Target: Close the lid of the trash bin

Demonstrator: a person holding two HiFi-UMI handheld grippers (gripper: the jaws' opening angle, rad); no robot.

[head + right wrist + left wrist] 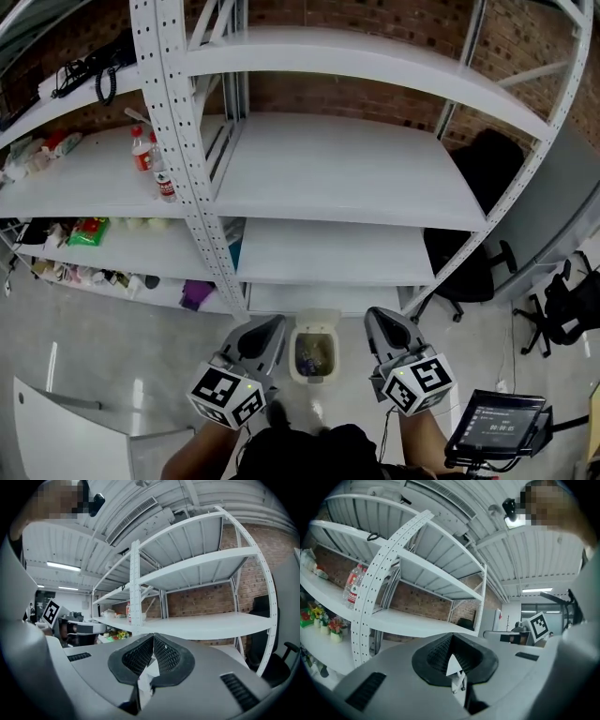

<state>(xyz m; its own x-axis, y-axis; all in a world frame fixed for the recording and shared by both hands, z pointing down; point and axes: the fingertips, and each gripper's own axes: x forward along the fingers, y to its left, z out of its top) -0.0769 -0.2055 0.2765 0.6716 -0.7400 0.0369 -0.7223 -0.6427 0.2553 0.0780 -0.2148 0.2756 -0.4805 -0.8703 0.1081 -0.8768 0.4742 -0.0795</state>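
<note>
In the head view a small white trash bin (314, 354) stands on the floor in front of the bottom shelf. It is open, with rubbish showing inside, and its lid (316, 320) seems tipped up at the far side. My left gripper (270, 327) hangs just left of the bin and my right gripper (377, 317) just right of it, both apart from it. In the left gripper view the left gripper (451, 645) has its pads together with nothing between them. The right gripper (153, 640) looks the same in its own view. Neither gripper view shows the bin.
A white metal shelf unit (337, 169) rises right behind the bin, with a perforated upright (187, 169). Bottles (155, 164) stand on the left shelf. A black office chair (464, 272) is at the right, a screen (497, 427) at the lower right, a white panel (56, 422) at the lower left.
</note>
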